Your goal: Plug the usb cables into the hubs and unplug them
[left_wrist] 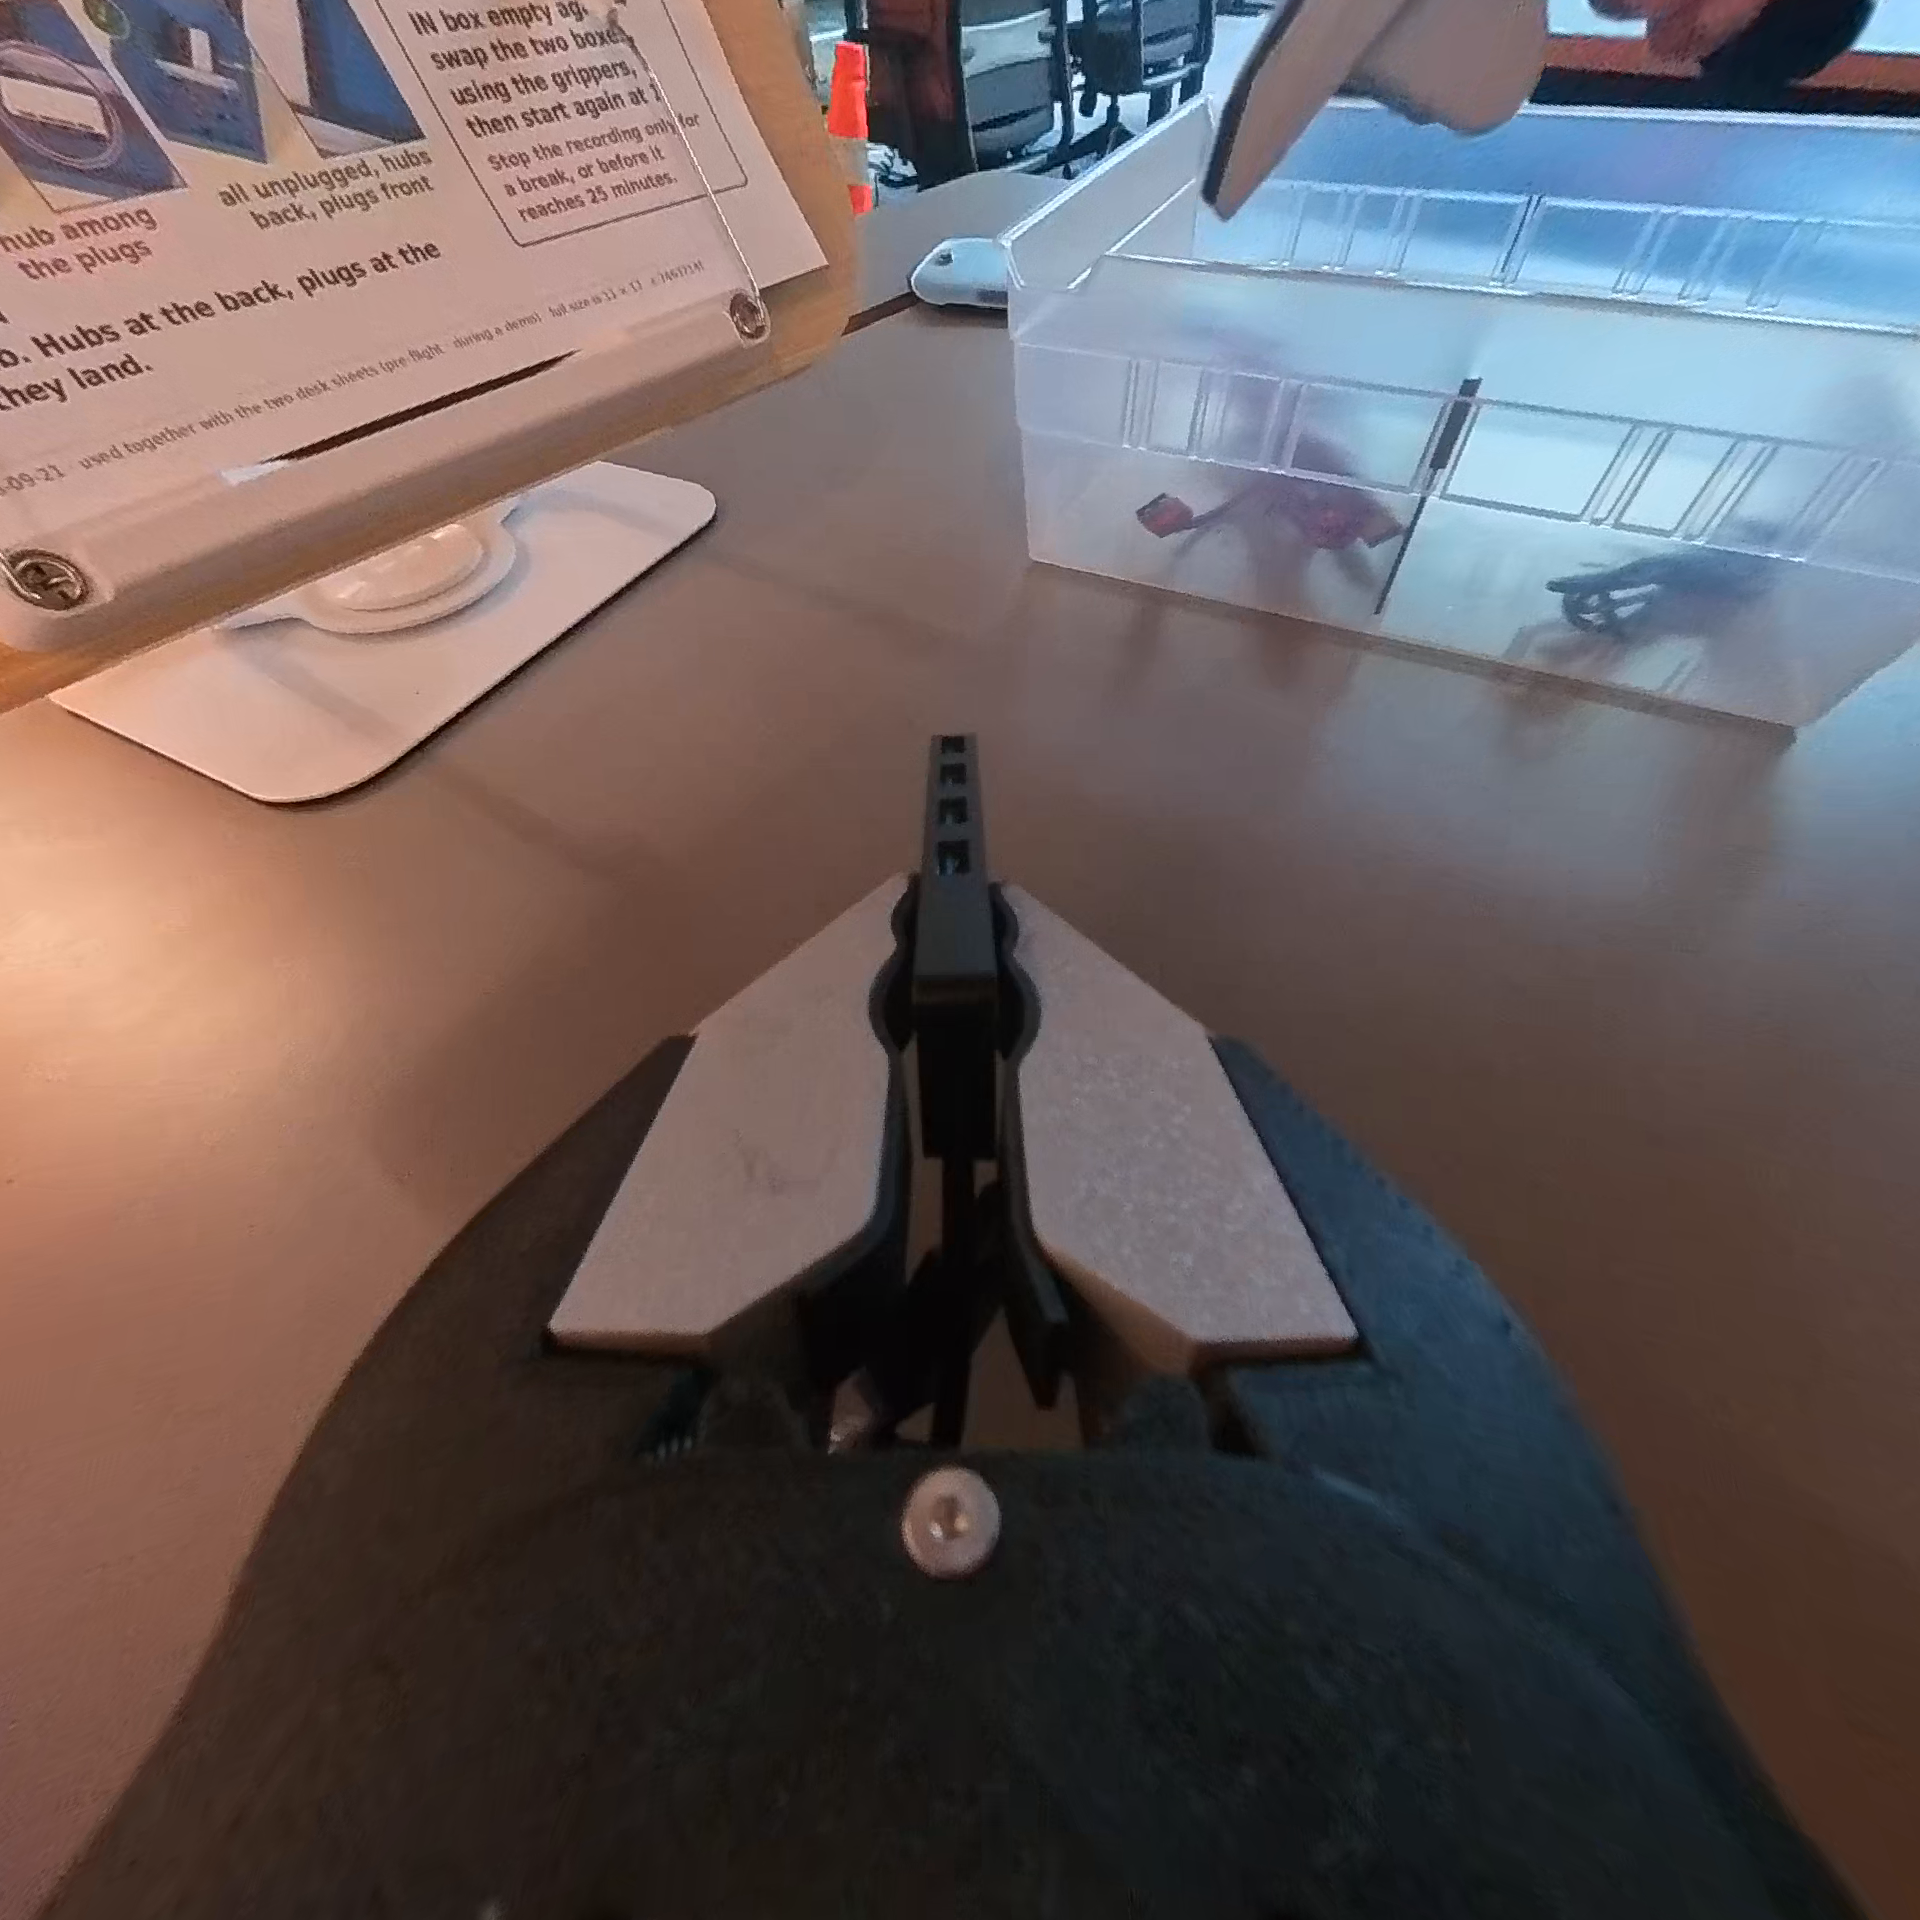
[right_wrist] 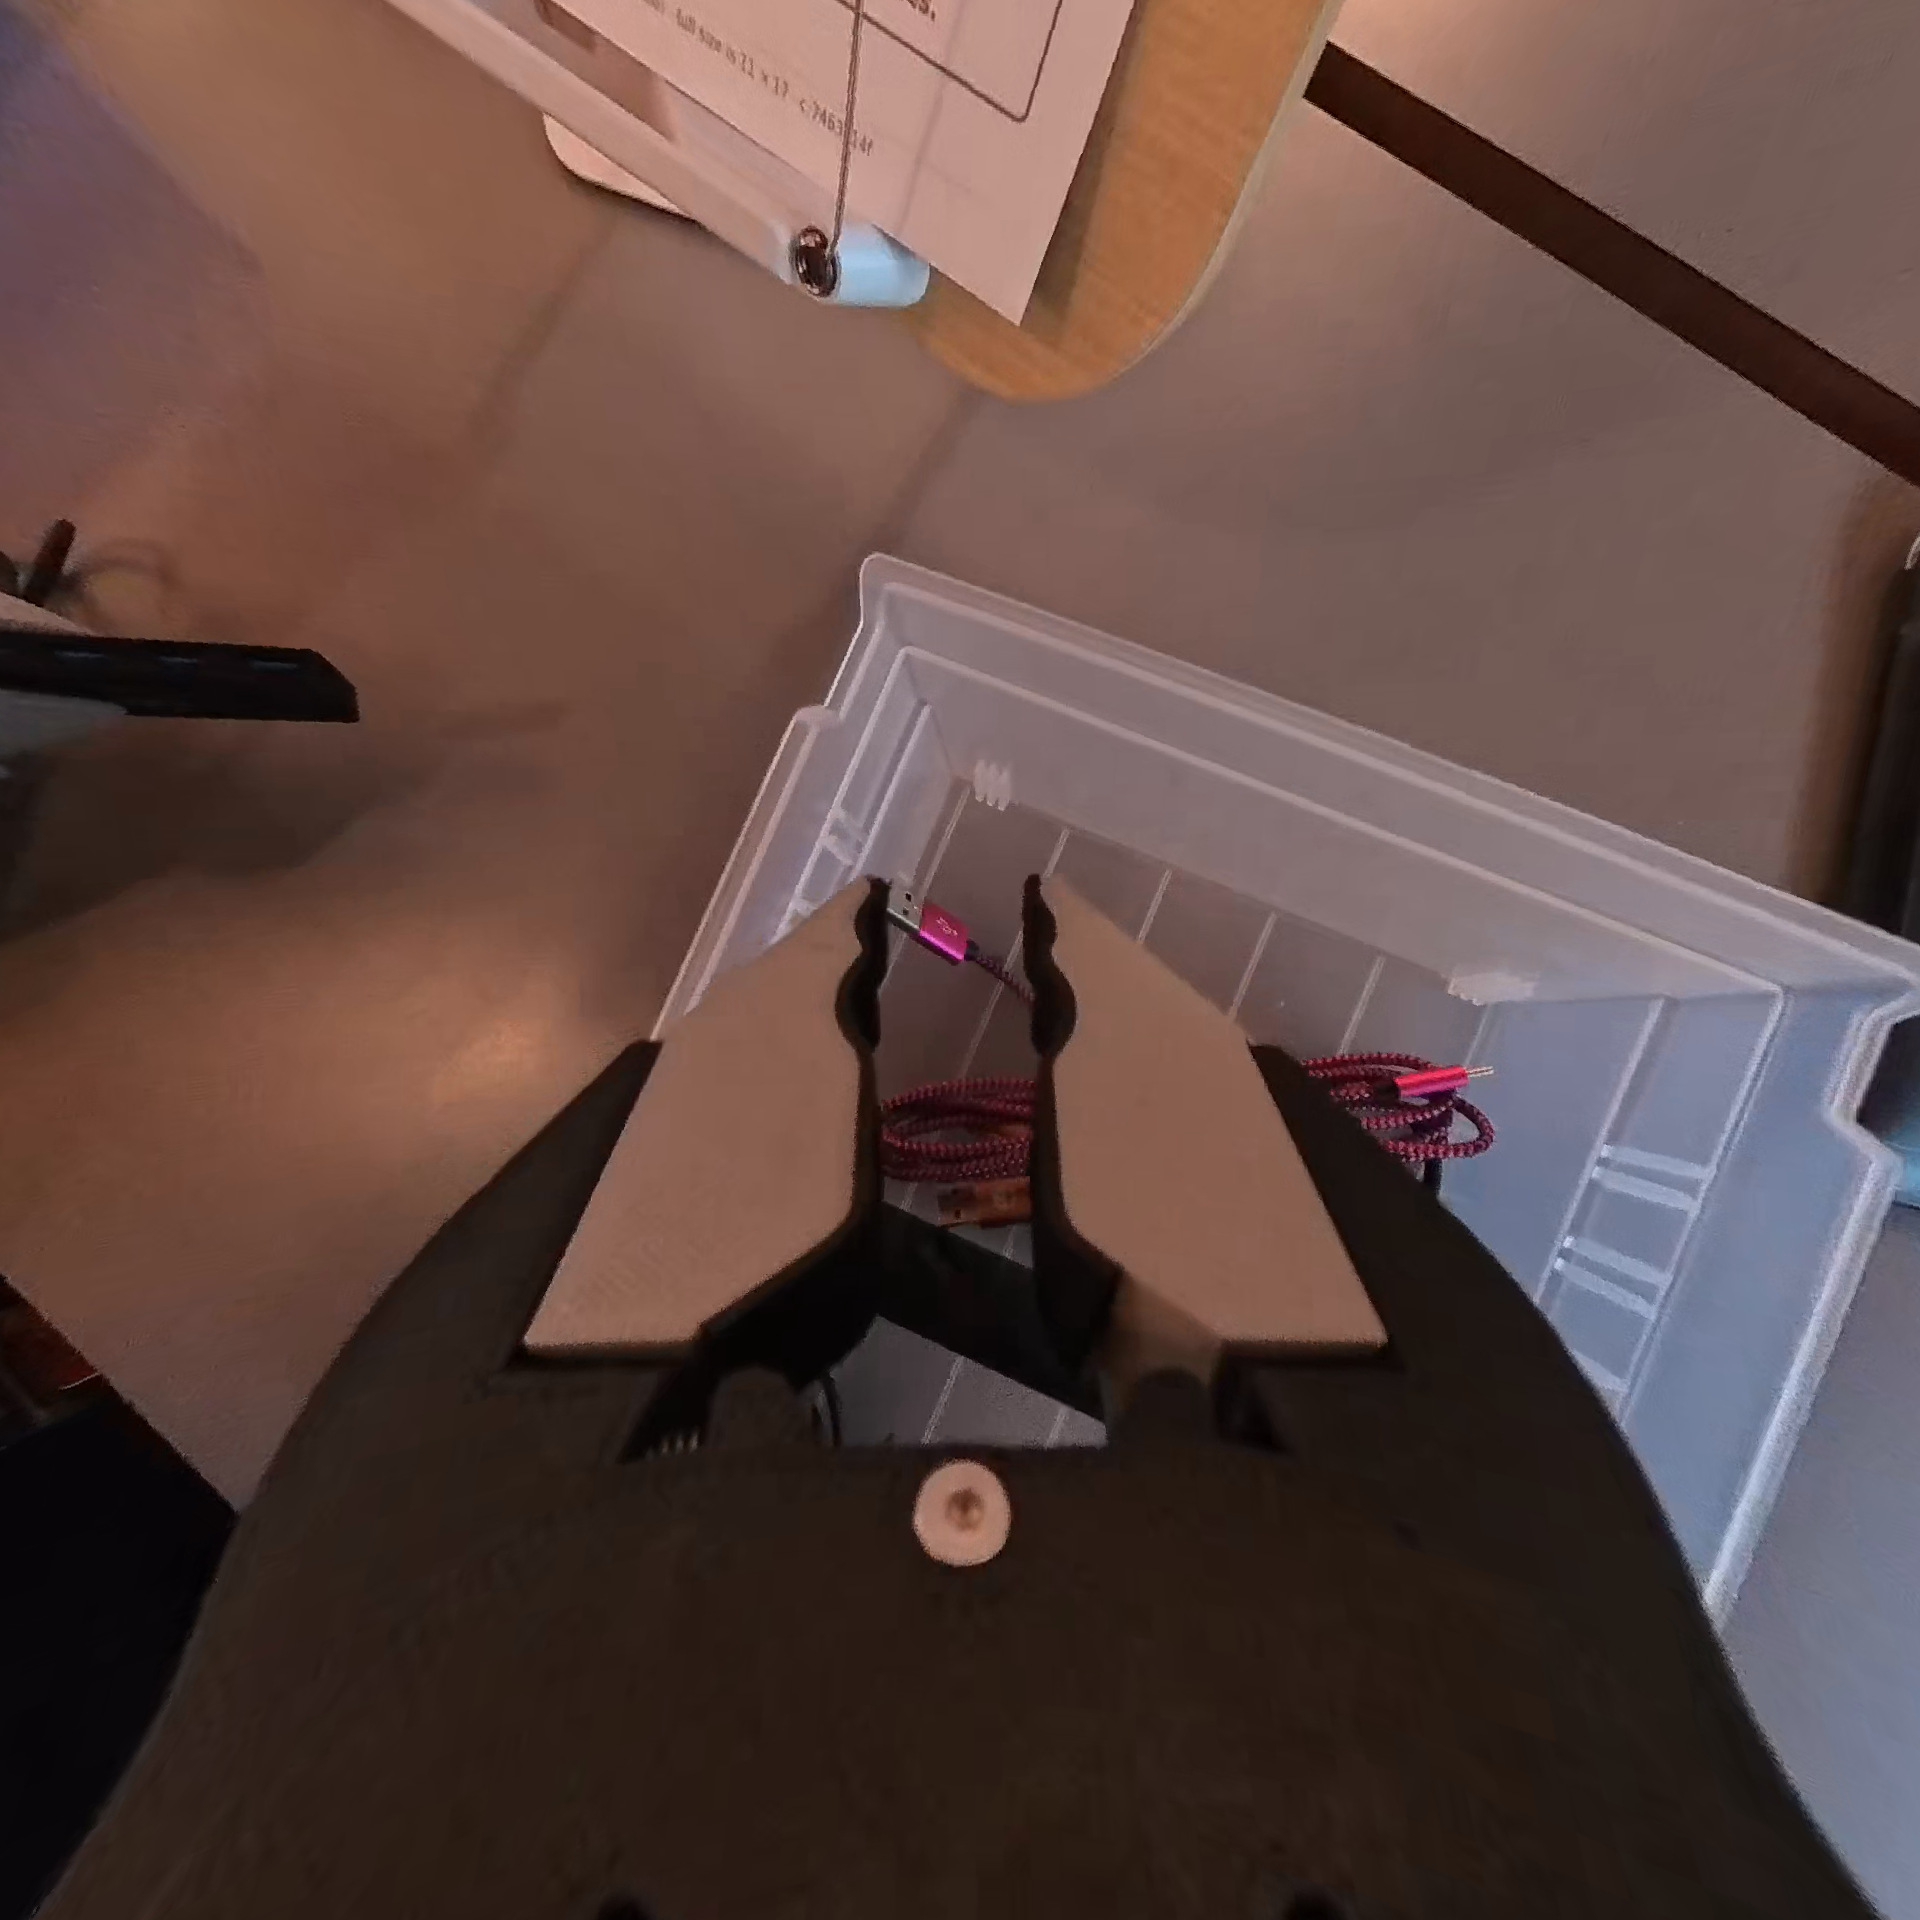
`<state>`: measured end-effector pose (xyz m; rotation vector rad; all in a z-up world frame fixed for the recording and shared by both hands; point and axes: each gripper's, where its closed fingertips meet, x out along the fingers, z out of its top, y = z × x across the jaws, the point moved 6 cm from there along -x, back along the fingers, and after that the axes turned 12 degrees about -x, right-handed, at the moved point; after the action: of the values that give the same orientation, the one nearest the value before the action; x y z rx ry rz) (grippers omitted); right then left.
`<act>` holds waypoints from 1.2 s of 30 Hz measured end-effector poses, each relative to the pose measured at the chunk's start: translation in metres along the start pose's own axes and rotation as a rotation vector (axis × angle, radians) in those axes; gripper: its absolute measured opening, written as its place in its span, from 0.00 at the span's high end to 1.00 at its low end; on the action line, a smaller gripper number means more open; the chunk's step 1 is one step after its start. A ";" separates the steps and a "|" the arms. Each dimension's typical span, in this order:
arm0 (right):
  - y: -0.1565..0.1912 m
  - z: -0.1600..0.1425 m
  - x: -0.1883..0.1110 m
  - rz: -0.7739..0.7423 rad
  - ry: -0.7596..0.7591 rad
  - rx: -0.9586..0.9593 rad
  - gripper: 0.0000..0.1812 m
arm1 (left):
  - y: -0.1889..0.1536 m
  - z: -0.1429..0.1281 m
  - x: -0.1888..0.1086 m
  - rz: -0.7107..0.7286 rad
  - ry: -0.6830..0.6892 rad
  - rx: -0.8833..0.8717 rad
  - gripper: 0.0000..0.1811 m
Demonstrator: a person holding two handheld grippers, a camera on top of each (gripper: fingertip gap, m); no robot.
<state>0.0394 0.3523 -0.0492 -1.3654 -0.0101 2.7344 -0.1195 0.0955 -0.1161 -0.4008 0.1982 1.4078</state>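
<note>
My left gripper [left_wrist: 954, 894] is shut on a black USB hub [left_wrist: 951, 852], held edge-up above the brown table with its ports on top. The hub also shows at the left edge of the right wrist view [right_wrist: 208, 686]. My right gripper [right_wrist: 954, 888] is open and points down into a clear plastic box [right_wrist: 1195, 790]. A magenta USB plug [right_wrist: 930, 927] on a red braided cable [right_wrist: 956, 1127] lies between the open jaws, untouched. The cable's small plug [right_wrist: 1439, 1081] lies to the right. In the left wrist view the right gripper [left_wrist: 1351, 94] hangs over the box [left_wrist: 1091, 436].
A sign on a wooden board with a white base [left_wrist: 395, 665] stands at the left; its corner [right_wrist: 1132, 260] hangs above the box. A black cable [left_wrist: 1652, 592] lies in the box's right half behind a black divider [left_wrist: 1423, 488]. A white device [left_wrist: 961, 272] lies behind the box. Spacing between my two grippers at the tips: around 25 cm.
</note>
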 end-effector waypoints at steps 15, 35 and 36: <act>0.018 -0.029 0.042 0.205 0.297 -0.093 0.83 | -0.001 -0.002 0.002 0.001 0.015 0.006 0.95; -0.033 -0.007 -0.001 -0.187 0.315 -0.223 1.00 | -0.004 -0.003 0.003 -0.006 0.029 0.024 0.95; -0.036 -0.003 -0.018 -0.209 0.256 -0.190 1.00 | -0.004 -0.003 0.003 -0.008 0.029 0.022 0.95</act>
<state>0.0555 0.3862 -0.0350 -1.6499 -0.3820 2.4226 -0.1147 0.0971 -0.1194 -0.4040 0.2357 1.3917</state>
